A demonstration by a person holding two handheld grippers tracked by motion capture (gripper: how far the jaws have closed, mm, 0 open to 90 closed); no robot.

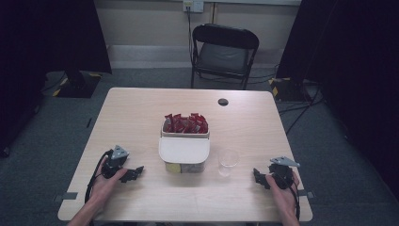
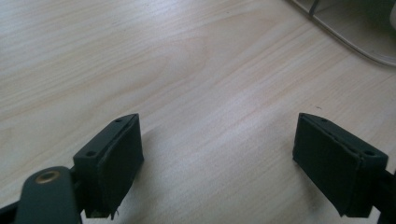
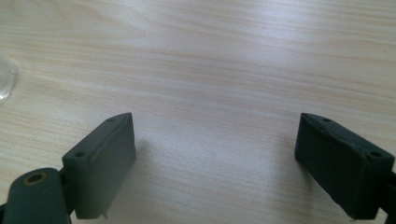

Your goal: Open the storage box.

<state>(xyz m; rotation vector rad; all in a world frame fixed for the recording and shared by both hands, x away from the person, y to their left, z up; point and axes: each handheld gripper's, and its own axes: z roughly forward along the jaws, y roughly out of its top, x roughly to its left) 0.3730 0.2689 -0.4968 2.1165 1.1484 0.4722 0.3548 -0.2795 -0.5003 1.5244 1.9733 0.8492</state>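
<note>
A clear box with a white lid stands at the table's middle front. Directly behind it sits a white tub full of red packets. An empty clear glass stands just right of the box. My left gripper rests on the table at the front left, jaws wide open over bare wood, with the box's edge at the top right of its view. My right gripper rests at the front right, open and empty, with the glass's rim at the left edge of its view.
The light wooden table has a small dark round cap near its far edge. A black folding chair stands beyond the table. Dark curtains hang at both sides, and cables run on the floor at the right.
</note>
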